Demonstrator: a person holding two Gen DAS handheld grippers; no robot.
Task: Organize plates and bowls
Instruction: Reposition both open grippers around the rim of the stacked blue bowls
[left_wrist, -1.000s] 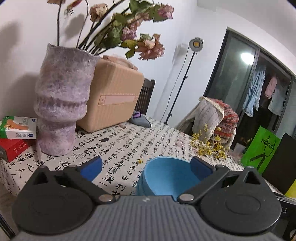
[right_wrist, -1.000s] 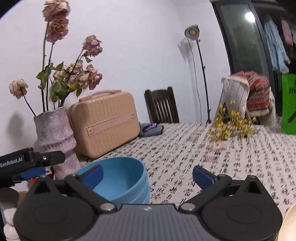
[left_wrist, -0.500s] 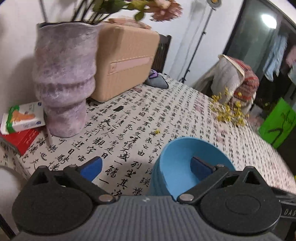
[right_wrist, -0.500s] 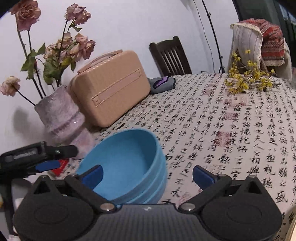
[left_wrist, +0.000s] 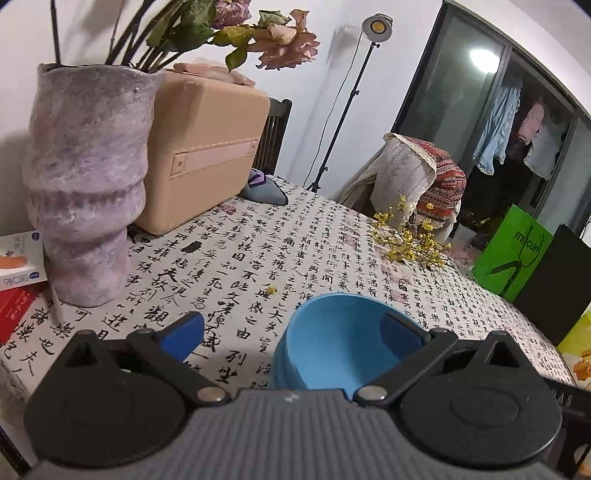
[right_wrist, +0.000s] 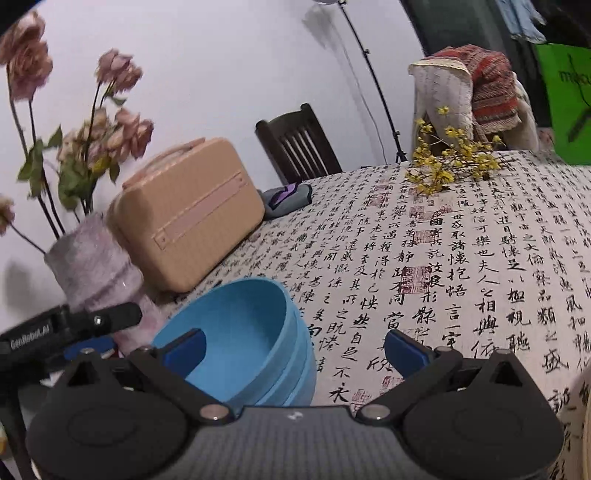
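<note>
Blue bowls (right_wrist: 243, 339), nested in a short stack, stand on the near part of the calligraphy-print tablecloth (right_wrist: 461, 258), presumably gathered so the crockery takes one spot. The left gripper (left_wrist: 291, 328) is spread wide, its right pad over the bowl's mouth and its left pad outside the wall, seemingly straddling the rim without pinching it. The right gripper (right_wrist: 293, 345) is spread too, clamped on nothing, one pad in front of the stack, perhaps waiting its turn. Further out, the purple vase (left_wrist: 85, 192) and tan case (left_wrist: 207, 158) crowd the wall side, leaving the middle free.
</note>
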